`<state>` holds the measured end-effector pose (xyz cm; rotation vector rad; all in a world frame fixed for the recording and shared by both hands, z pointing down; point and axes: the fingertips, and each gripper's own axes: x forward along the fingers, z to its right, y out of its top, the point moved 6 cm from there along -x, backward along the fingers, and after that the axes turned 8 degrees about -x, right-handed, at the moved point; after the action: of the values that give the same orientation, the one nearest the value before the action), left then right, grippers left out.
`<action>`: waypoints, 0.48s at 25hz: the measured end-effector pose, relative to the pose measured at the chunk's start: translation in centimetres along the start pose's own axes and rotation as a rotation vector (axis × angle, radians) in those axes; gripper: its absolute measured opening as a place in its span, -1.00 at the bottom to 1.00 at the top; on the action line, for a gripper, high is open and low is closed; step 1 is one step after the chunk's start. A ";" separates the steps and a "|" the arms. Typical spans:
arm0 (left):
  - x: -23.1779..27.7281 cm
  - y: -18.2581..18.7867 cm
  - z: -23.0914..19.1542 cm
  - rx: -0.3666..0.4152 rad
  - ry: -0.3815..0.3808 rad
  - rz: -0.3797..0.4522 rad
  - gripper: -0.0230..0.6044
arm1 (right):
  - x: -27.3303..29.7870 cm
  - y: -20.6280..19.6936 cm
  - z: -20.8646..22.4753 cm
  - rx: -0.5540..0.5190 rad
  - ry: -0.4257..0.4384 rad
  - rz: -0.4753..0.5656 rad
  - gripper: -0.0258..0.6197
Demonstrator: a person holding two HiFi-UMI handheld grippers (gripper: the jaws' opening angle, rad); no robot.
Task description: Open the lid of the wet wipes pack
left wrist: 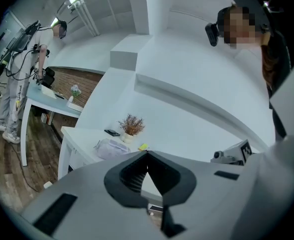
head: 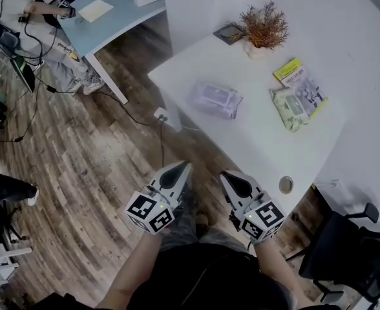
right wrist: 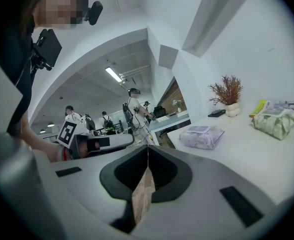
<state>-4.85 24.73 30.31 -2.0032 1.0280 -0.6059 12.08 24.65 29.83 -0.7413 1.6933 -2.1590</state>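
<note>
Left tool [head: 182,166], right tool [head: 224,175]: jaws of both fully together, nothing held. They sit side by side above floor [head: 99,160], just short of worktop [head: 254,154] near edge, aimed at it. Judged approach stage, lid untouched.
Lilac pack [head: 214,99] flat on worktop, nearest tools, so probable target. Green pack [head: 289,108] further right, against booklet [head: 303,81].
Plant [head: 263,28] at far side, out of way.
Jaws must part before taking lid.
</note>
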 end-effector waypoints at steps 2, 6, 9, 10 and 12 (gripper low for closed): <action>1.4 0.9 -1.0 0.002 -0.019 0.004 -0.89 | 1.1 0.4 1.1 -0.006 0.000 -0.010 -0.85; 3.8 2.5 -3.4 0.001 -0.044 -0.009 -0.89 | 3.5 1.3 2.9 -0.006 -0.018 -0.024 -0.85; 5.5 4.0 -5.5 0.002 -0.060 -0.015 -0.89 | 5.6 2.1 4.1 -0.015 -0.026 -0.033 -0.85; 6.1 4.5 -6.2 0.001 -0.066 -0.016 -0.89 | 6.2 2.3 4.4 -0.016 -0.030 -0.036 -0.85; 7.3 5.4 -7.5 0.002 -0.078 -0.021 -0.89 | 7.3 2.6 5.2 -0.012 -0.041 -0.040 -0.85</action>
<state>-8.47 13.56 30.62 -2.0223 0.9602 -0.5353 8.77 15.89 29.74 -0.8239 1.6863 -2.1462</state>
